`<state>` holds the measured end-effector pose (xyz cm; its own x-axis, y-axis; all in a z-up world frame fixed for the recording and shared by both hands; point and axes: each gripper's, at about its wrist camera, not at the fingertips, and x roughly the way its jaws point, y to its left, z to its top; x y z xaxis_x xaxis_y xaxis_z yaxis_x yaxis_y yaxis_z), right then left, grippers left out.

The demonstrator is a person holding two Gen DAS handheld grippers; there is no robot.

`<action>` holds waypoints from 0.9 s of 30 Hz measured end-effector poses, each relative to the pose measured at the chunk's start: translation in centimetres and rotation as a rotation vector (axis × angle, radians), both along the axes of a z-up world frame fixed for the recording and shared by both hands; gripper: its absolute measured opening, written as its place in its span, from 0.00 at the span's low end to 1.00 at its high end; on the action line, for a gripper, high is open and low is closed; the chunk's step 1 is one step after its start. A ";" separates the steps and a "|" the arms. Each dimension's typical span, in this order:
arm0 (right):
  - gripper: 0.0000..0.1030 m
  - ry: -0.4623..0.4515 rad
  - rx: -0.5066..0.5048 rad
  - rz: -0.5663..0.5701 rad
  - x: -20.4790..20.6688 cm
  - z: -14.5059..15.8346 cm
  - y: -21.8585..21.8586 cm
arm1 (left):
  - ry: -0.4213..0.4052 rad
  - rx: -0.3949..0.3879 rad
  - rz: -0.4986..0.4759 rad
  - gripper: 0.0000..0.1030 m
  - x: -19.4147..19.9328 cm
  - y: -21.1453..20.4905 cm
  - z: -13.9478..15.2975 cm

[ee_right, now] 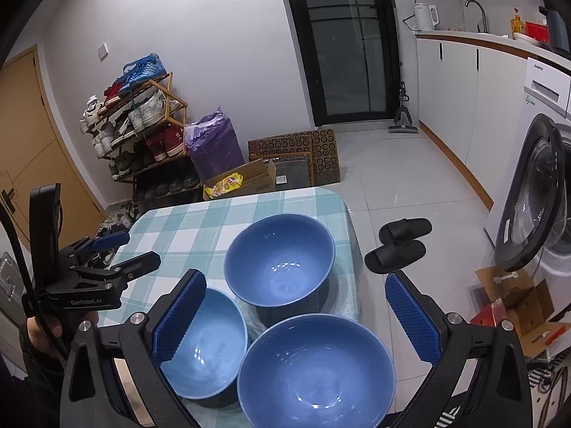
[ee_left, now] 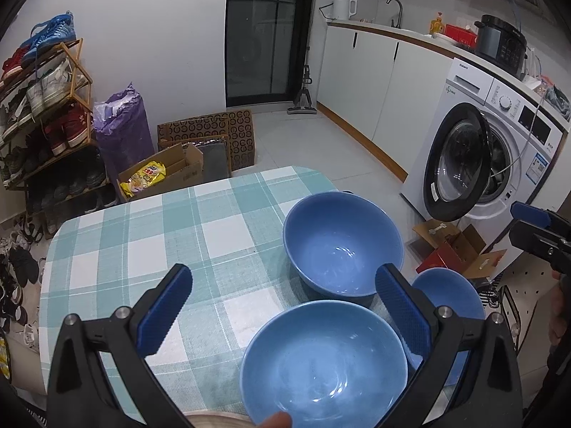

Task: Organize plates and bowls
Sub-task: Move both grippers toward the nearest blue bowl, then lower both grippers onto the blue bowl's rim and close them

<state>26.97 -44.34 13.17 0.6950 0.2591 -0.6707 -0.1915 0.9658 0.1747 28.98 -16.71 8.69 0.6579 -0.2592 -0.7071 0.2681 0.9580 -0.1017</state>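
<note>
Bowls: three blue bowls are sitting upright and empty on the right part of the checked tablecloth [ee_right: 185, 221]. The far bowl [ee_right: 280, 258] is standing toward the table's far edge; the near-right bowl [ee_right: 316, 371] and the near-left bowl [ee_right: 205, 344] are crowding just in front of it, rims close or touching; I cannot tell which.
Left gripper [ee_left: 282, 312]: it is hovering above the near-left bowl [ee_left: 323, 360] with its fingers spread wide and gripping nothing.
Right gripper [ee_right: 298, 324]: it is hanging over the near-right bowl, fingers likewise wide apart and empty.
Step in hand: by my reading, the sorting is only starting; no bowl is nested in another yet.
Next move: it is probably calling for one gripper to drop onto a rim, pinch the wall and lift that bowl into another, keeping clear of the neighbours.
Hidden: no plates are showing in either view. A pale rounded edge is peeking in at the bottom of the left view, too cropped to identify. The near edge of the table is being cut off by the grippers.
Around: a shoe rack [ee_right: 142, 121], a washing machine [ee_left: 499, 149] with its door open, and black slippers [ee_right: 401, 244] are lying beyond.
</note>
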 end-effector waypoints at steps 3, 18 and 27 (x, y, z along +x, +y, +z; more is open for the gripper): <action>0.99 0.011 -0.001 -0.008 0.9 -0.5 -0.3 | 0.007 0.003 0.007 1.00 0.8 -0.2 -0.4; 0.99 0.092 0.010 -0.041 5.3 -4.3 -1.8 | 0.045 0.016 0.025 1.00 4.2 -0.9 -2.5; 0.99 0.136 -0.002 -0.039 7.2 -6.6 -1.5 | 0.075 0.024 0.020 1.00 5.7 -1.5 -4.1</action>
<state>34.16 -45.83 6.60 0.6074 0.2323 -0.7597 -0.1285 0.9724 0.1946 34.66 -18.18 4.56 0.6080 -0.2291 -0.7602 0.2412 0.9655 -0.0980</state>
